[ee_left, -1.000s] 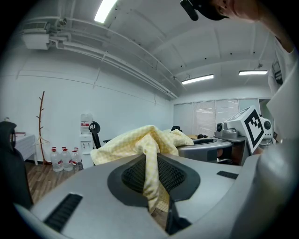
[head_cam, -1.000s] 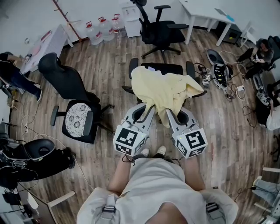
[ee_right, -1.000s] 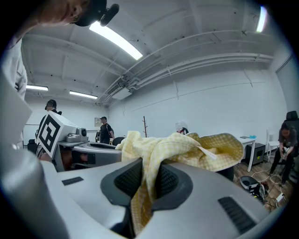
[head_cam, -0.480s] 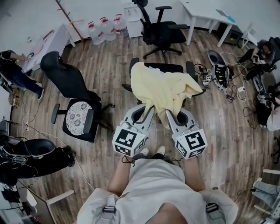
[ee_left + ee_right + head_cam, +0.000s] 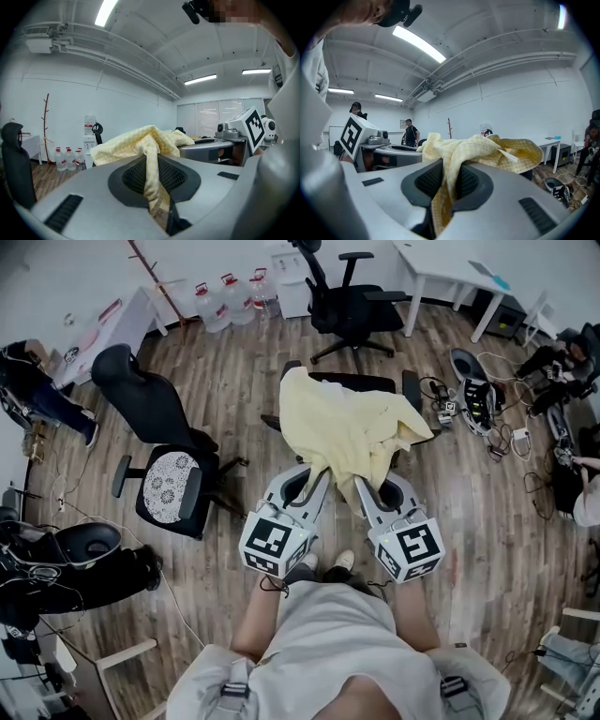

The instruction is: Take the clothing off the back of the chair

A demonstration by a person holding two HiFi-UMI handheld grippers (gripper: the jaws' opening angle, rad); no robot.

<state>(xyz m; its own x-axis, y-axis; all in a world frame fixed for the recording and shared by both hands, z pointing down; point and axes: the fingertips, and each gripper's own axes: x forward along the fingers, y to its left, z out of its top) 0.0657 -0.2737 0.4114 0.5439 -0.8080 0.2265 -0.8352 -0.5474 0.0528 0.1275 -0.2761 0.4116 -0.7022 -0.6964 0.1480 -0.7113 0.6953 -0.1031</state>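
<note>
A pale yellow checked garment [image 5: 345,426] hangs bunched over a black office chair [image 5: 361,382] in the middle of the head view. My left gripper [image 5: 322,472] is shut on the garment's near hem, and the cloth [image 5: 151,164] runs down between its black pads. Just to the right, my right gripper [image 5: 357,482] is shut on another fold of the same garment [image 5: 452,173]. In both gripper views the cloth rises from the jaws into a heap ahead. The chair's backrest is hidden under the fabric.
A second black chair [image 5: 159,451] with a lace seat cover stands to the left, a third [image 5: 352,301] behind. Water bottles [image 5: 230,296] line the far wall, white tables [image 5: 450,273] stand at the back right. Cables and gear [image 5: 473,399] lie on the floor at right.
</note>
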